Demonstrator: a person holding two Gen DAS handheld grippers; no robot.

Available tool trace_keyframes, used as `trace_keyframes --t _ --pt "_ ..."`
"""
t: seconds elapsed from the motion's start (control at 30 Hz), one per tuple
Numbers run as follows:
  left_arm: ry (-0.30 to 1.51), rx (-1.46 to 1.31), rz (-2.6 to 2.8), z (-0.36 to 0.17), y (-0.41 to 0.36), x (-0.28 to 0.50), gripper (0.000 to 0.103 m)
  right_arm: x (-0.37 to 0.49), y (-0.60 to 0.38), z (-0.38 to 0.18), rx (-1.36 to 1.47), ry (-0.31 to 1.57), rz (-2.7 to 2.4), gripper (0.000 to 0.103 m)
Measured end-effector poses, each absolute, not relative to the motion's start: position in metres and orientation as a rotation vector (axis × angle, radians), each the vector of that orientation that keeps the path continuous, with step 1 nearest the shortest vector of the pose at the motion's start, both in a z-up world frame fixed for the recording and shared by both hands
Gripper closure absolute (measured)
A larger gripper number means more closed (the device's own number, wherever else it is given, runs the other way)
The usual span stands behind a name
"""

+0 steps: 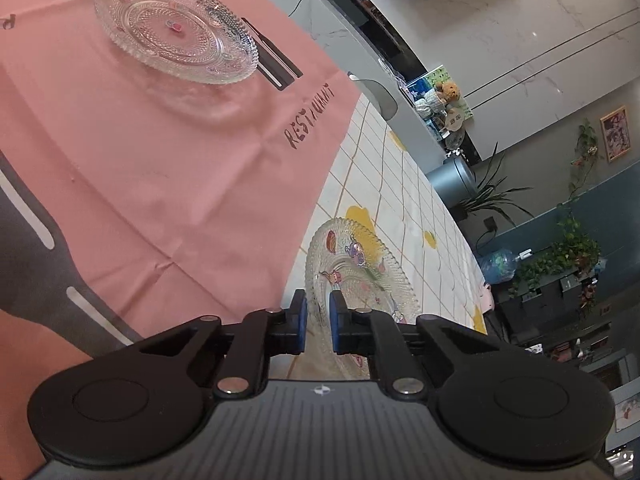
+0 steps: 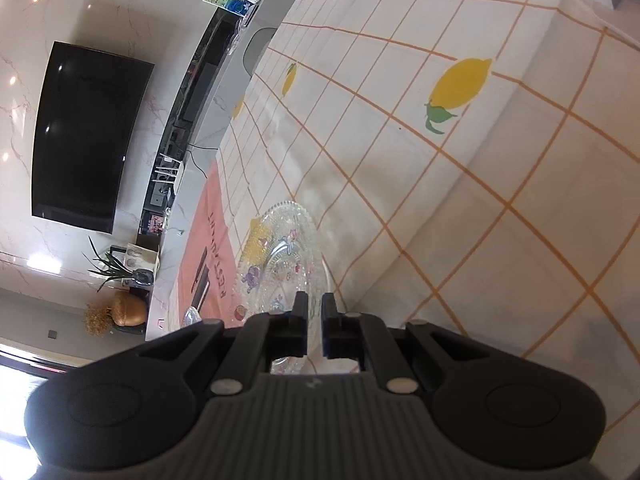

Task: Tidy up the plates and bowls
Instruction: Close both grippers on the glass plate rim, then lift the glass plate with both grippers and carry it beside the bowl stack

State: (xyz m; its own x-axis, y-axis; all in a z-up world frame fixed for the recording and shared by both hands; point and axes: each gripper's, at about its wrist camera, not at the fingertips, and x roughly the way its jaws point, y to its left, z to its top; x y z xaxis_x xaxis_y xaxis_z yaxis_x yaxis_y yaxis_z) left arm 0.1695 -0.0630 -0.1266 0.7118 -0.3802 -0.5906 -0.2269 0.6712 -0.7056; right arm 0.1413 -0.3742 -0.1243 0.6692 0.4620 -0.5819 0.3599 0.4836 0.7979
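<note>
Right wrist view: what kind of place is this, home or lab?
Most likely a home living or dining room. A wall-mounted TV hangs over a long media console, potted plants stand nearby, and the table wears a lemon-print tablecloth.

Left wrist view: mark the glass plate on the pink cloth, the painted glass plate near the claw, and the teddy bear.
Glass plate on the pink cloth (image 1: 176,28): left wrist view, its beaded centre.
Painted glass plate (image 1: 356,264): left wrist view, its patterned inner surface.
Teddy bear (image 1: 448,91): left wrist view, its head.
</note>
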Motion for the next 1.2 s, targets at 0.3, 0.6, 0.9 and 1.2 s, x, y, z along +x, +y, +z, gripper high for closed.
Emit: trace_keyframes --t 0.3,0.6,0.9,1.2 --pt "0.803 -0.807 -0.115 -0.117 -0.063 0.149 0.092 0.130 -0.376 -0.118 1.075 0.890 0.086 0.098" --pt "0.783 -0.745 -0.090 -0.097 -0.050 0.112 0.090 0.109 -0.356 -0.097 0.992 0.913 0.110 0.097" --pt "0.737 -0.718 -0.070 -0.072 -0.031 0.070 0.090 0.071 -0.330 -0.072 0.931 0.902 0.147 0.097" --pt "0.686 -0.664 -0.020 -0.061 -0.017 0.036 0.088 0.050 -0.305 -0.064 0.917 0.890 0.231 0.097"
